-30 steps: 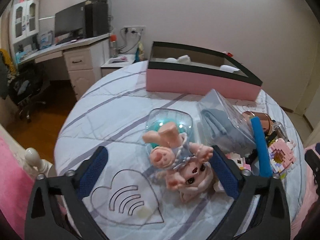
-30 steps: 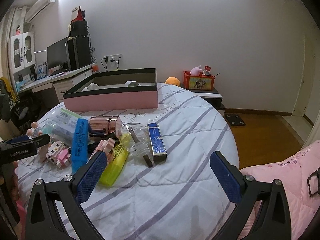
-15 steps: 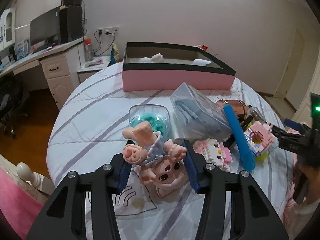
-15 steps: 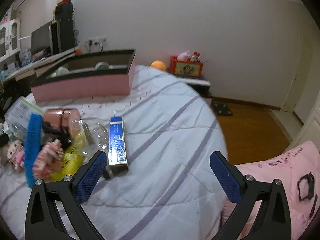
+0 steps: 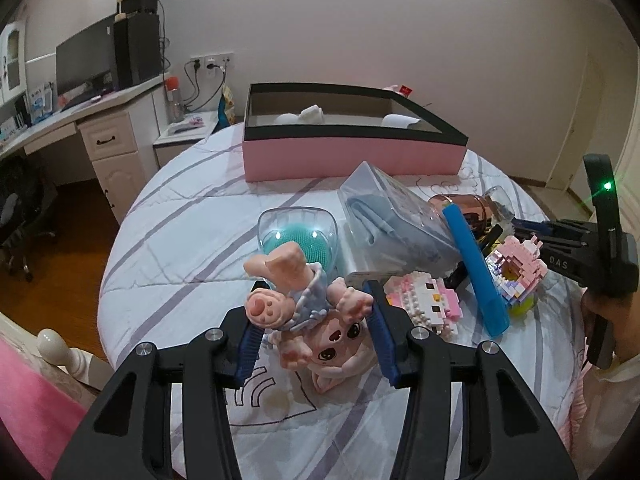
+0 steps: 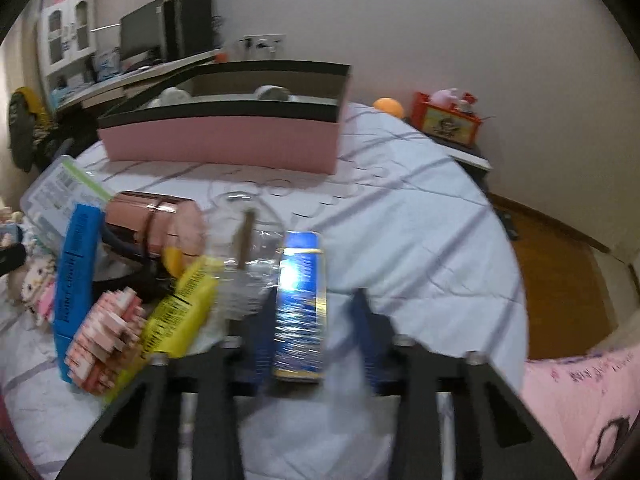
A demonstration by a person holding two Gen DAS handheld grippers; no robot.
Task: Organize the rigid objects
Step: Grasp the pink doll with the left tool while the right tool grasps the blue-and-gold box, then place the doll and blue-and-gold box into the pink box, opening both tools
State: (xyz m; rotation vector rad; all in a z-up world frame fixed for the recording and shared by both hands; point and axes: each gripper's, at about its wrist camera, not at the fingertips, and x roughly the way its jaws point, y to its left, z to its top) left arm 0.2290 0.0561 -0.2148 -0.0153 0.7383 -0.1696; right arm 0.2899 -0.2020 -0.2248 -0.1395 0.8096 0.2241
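My left gripper [image 5: 312, 320] is shut on a pink pig doll [image 5: 316, 320] in a blue dress, held upside down above the bedspread. My right gripper [image 6: 308, 320] straddles a shiny blue box [image 6: 300, 304] lying on the bed; its jaws stand on either side with a gap on the right, and the view is blurred. The pink storage box [image 5: 352, 152] with a black rim stands at the back, also in the right wrist view [image 6: 224, 144], with white items inside.
A pile lies on the bed: teal brush in a clear case [image 5: 298, 236], clear pouch [image 5: 392, 220], long blue box [image 5: 476, 268], block figures [image 5: 424, 300], copper tumbler [image 6: 156, 220], yellow packet [image 6: 180, 308]. A desk [image 5: 80, 120] stands left. The bed edge drops right [image 6: 516, 280].
My left gripper has closed on the pig doll and lifted it slightly. My right gripper has moved down to the blue box, jaws narrowing around it.
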